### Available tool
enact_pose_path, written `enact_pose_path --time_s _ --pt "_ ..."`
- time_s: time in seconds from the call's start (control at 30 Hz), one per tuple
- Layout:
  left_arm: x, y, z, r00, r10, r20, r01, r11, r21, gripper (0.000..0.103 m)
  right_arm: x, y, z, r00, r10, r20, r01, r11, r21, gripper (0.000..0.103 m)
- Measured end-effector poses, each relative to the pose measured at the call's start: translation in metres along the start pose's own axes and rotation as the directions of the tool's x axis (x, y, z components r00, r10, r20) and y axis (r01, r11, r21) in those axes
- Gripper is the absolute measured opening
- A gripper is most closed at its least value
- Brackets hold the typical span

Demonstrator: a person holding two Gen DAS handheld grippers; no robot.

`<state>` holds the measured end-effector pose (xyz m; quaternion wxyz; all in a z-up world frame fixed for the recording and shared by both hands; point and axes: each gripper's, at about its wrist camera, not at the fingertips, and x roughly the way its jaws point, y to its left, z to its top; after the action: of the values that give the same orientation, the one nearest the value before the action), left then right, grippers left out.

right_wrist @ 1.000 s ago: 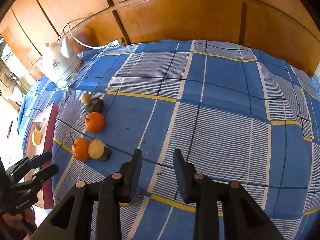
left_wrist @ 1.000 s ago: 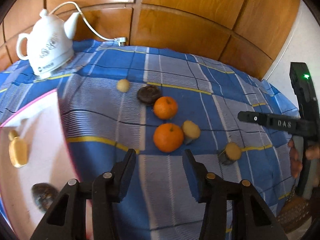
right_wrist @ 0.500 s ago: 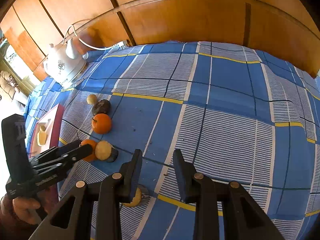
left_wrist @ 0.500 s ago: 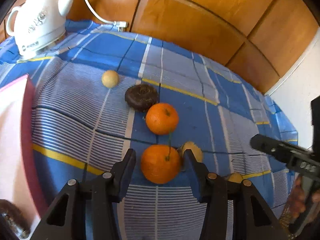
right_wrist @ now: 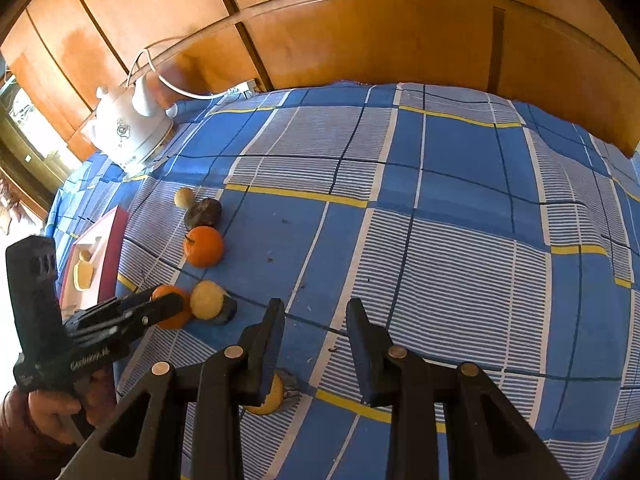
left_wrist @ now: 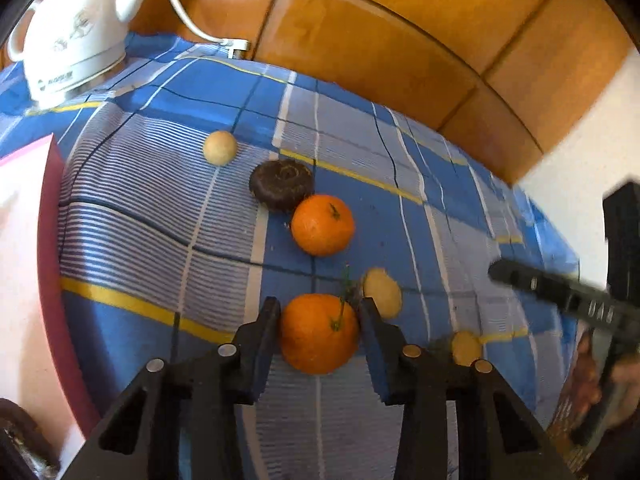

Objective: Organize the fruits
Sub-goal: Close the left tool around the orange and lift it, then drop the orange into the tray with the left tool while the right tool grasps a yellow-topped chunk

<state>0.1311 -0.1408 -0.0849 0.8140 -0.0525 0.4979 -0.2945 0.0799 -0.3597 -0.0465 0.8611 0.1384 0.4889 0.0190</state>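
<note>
Beside the loose oranges (left_wrist: 322, 225), a pink tray (right_wrist: 113, 240) holds pale yellow pieces (right_wrist: 83, 273).

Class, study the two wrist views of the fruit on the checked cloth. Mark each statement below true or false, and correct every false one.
1. The left gripper has an orange between its jaws. True: the near orange sits between them, and they have just been closing on it.
2. The right gripper holds an orange. False: nothing sits between its jaws.
3. The dark brown fruit touches the far orange. True.
4. The white kettle stands inside the pink tray. False: it stands on the blue checked cloth, beyond the tray.
5. Three oranges lie on the cloth. False: two.
</note>
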Motion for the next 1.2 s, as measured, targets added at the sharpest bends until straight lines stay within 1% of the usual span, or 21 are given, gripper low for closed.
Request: enact_pose_path --time_s 0.1,0.17,0.2,0.23,0.3,0.47,0.5,0.6,0.67,0.73,0.8,0.87,0.93,1.0,1.2 --pt "-0.002 -0.006 -0.004 1.0 0.018 -0.009 -0.017 0.998 0.061 0.044 -0.001 0.002 0.0 1.0 0.001 0.0 -0.001 1.0 -0.007 0.032" --pt "0.002 -0.01 -0.004 0.998 0.052 -0.025 -0.05 0.995 0.084 0.047 -0.001 0.002 -0.001 1.0 -0.002 0.001 0.002 1.0 -0.009 0.032" --pt "0.003 -0.01 -0.004 0.998 0.065 -0.024 -0.062 0.994 0.089 0.047 -0.001 0.001 -0.001 1.0 -0.002 0.001 0.002 1.0 -0.007 0.032" --pt "0.005 -0.011 -0.004 0.997 0.067 -0.027 -0.064 0.994 0.09 0.044 -0.001 0.001 -0.001 1.0 -0.002 0.001 0.002 1.0 -0.004 0.032" --pt "0.005 -0.012 -0.004 0.997 0.07 -0.032 -0.067 0.994 0.091 0.042 -0.001 0.0 0.0 1.0 -0.004 0.001 0.004 1.0 0.001 0.032" --pt "-0.002 -0.015 -0.011 0.996 0.086 -0.02 -0.084 0.991 0.106 0.041 0.001 -0.003 0.001 1.0 -0.003 -0.006 0.003 1.0 0.008 0.032" --pt "-0.004 -0.016 -0.013 0.996 0.082 -0.018 -0.08 0.991 0.104 0.041 0.001 -0.003 0.001 1.0 0.005 -0.01 -0.005 1.0 0.008 0.032" --pt "-0.016 -0.019 -0.021 0.997 0.076 -0.001 -0.076 0.992 0.103 0.041 0.006 0.002 0.0 0.996 0.069 -0.047 -0.07 0.998 -0.005 0.032" --pt "-0.025 -0.02 -0.027 0.997 0.072 0.011 -0.072 0.992 0.104 0.041 0.01 0.011 -0.003 0.99 0.11 -0.084 -0.114 0.992 -0.047 0.033" --pt "-0.032 -0.021 -0.033 0.997 0.075 0.014 -0.076 0.992 0.103 0.041 0.015 0.024 -0.008 0.983 0.133 -0.129 -0.146 0.984 -0.102 0.036" --pt "-0.039 -0.019 -0.039 0.997 0.08 0.015 -0.081 0.992 0.099 0.041 0.018 0.039 -0.014 0.979 0.125 -0.161 -0.154 0.971 -0.185 0.039" --pt "-0.045 -0.017 -0.044 0.996 0.087 0.015 -0.088 0.992 0.094 0.041 0.02 0.047 -0.02 0.977 0.112 -0.182 -0.153 0.961 -0.232 0.044" --pt "-0.052 -0.015 -0.049 0.996 0.092 0.021 -0.093 0.992 0.091 0.041 0.02 0.051 -0.024 0.98 0.088 -0.178 -0.134 0.954 -0.27 0.054" --pt "-0.06 -0.013 -0.052 0.995 0.091 0.031 -0.094 0.992 0.082 0.041 0.021 0.049 -0.026 0.979 0.075 -0.19 -0.126 0.954 -0.273 0.062" --pt "-0.083 -0.009 -0.054 0.993 0.091 0.074 -0.097 0.993 0.071 0.041 0.026 0.045 -0.031 0.976 0.028 -0.214 -0.092 0.952 -0.291 0.063"
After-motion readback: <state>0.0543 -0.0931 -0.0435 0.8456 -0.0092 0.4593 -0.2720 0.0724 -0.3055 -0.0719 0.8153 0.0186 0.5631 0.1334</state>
